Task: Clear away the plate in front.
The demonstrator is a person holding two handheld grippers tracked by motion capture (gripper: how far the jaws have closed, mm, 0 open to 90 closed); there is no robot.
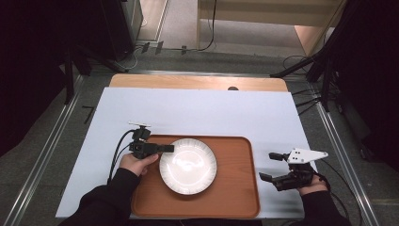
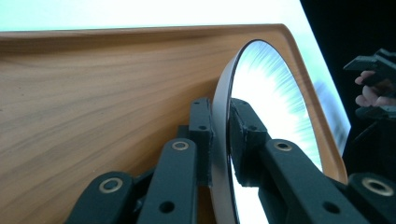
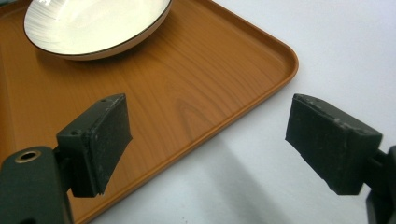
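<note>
Place: lab or recording rig, not a home.
Surface (image 1: 197, 110): wooden top under a plain white sheet, staged, bare apart from one tray (image 1: 235, 188).
Frame: aluminium rails (image 1: 341, 155) along both sides, grey carpet floor beneath.
Stands: black tripod legs (image 1: 301, 66) at far right, dark equipment at far left.
Cabling: loose cables (image 1: 209, 28) across the floor behind.
Lighting: surface lit, surroundings dark.
</note>
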